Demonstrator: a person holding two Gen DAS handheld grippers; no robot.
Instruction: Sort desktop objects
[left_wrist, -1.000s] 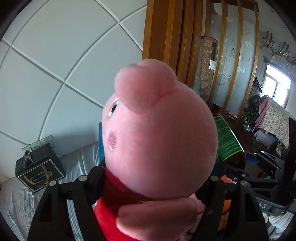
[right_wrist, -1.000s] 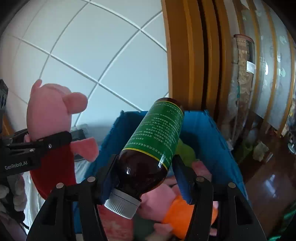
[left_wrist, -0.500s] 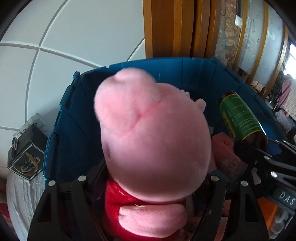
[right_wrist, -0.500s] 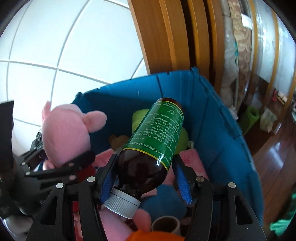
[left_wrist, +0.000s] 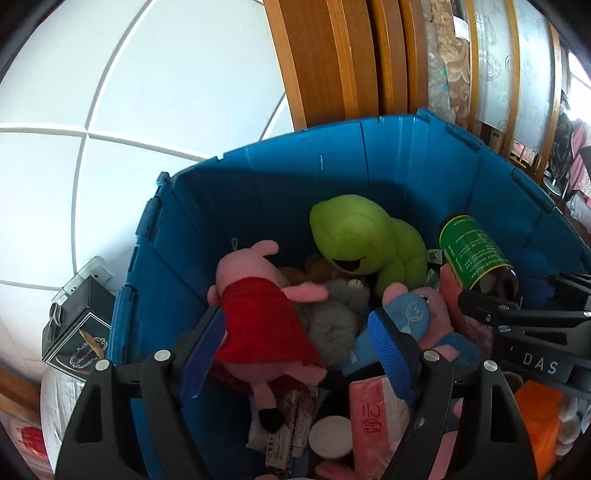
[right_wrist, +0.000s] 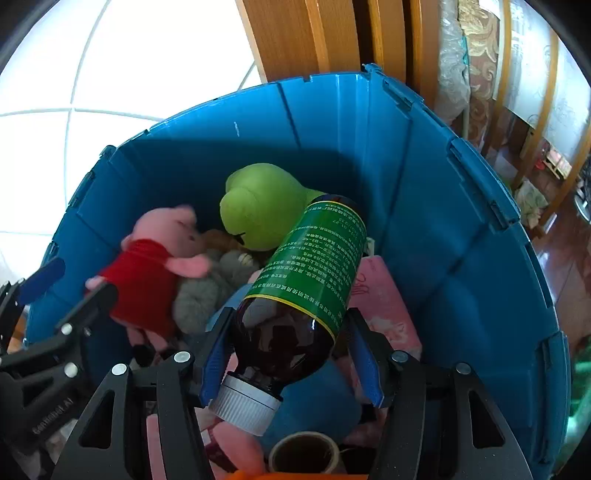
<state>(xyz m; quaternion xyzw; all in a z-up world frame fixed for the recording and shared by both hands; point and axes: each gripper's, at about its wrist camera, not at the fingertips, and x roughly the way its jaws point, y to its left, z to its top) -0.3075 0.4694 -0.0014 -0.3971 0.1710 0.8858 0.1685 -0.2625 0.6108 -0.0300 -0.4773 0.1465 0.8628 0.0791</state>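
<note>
My left claw (left_wrist: 295, 343) is spreading its jaws; the pink pig in the red dress (left_wrist: 258, 317) lies between the blue pads (left_wrist: 384, 350), touching the near pad on its left side but no longer squeezed, resting on the heap inside the blue crate (left_wrist: 369, 158) toward its left wall. My right claw (right_wrist: 290, 354) is clamped on the brown bottle (right_wrist: 295, 306), cap toward me, green label pointing away, held above the middle of the crate's heap.

Just under my claws lie a pink tissue pack (left_wrist: 376, 417), a roll of tape (right_wrist: 303, 456) and a small white lid (left_wrist: 330, 435). Beyond them a grey furry toy (left_wrist: 332, 325) sits beside the pig, with a pig in blue (left_wrist: 417, 314) to its right. Farther in, against the crate's far wall, a green plush (left_wrist: 362, 236) leans on the others. Outside the crate's left wall stands a black box (left_wrist: 77, 332); behind the crate rise white wall panels (left_wrist: 110, 110) and a wooden frame (left_wrist: 332, 62).
</note>
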